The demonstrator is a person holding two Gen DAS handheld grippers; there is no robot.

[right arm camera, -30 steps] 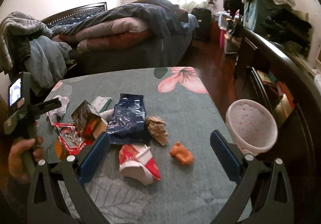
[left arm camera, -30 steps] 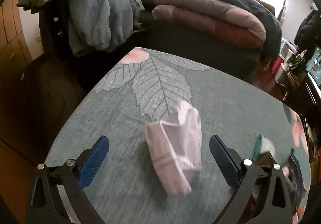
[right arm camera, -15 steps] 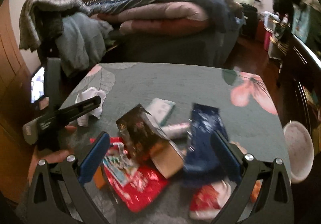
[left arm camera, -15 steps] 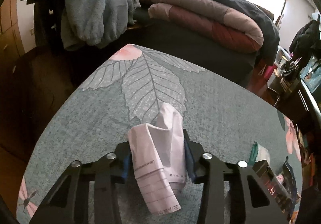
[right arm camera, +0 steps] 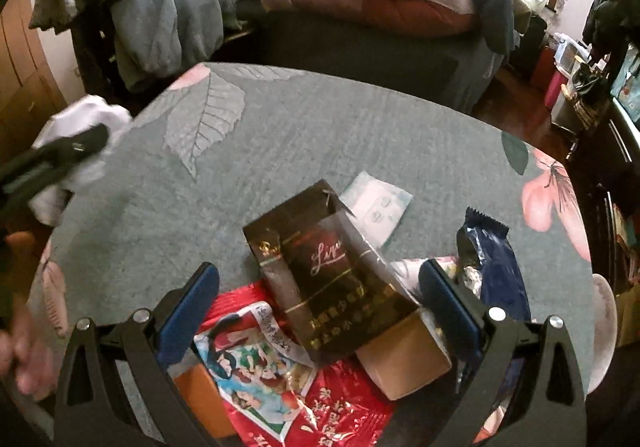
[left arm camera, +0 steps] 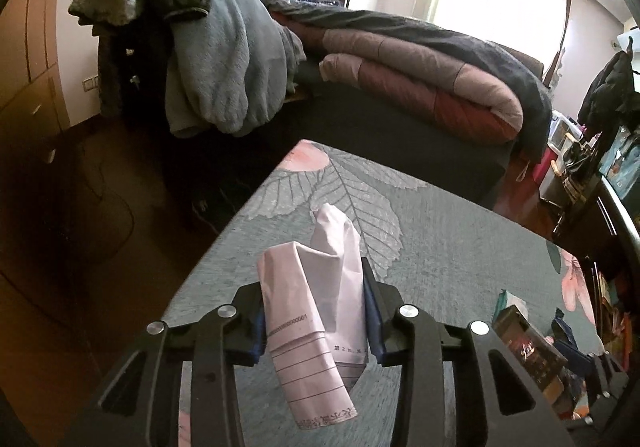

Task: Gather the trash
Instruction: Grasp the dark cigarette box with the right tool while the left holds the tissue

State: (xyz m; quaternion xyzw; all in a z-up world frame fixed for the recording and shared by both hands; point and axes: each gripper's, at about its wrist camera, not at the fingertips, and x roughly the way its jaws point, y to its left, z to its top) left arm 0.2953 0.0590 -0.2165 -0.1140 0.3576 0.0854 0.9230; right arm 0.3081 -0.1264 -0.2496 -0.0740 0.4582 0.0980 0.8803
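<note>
Crumpled paper (left arm camera: 316, 311) (lined) between fingers (left arm camera: 370, 311)

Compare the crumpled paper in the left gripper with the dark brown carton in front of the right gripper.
The crumpled paper is pale, soft and creased; the dark brown carton is glossy, stiff and boxy, with gold lettering. The paper is clamped in the left gripper; the carton lies between the open fingers of the right gripper, ungripped. The paper hangs clear of the table; the carton rests on other wrappers. Both carry print.
</note>
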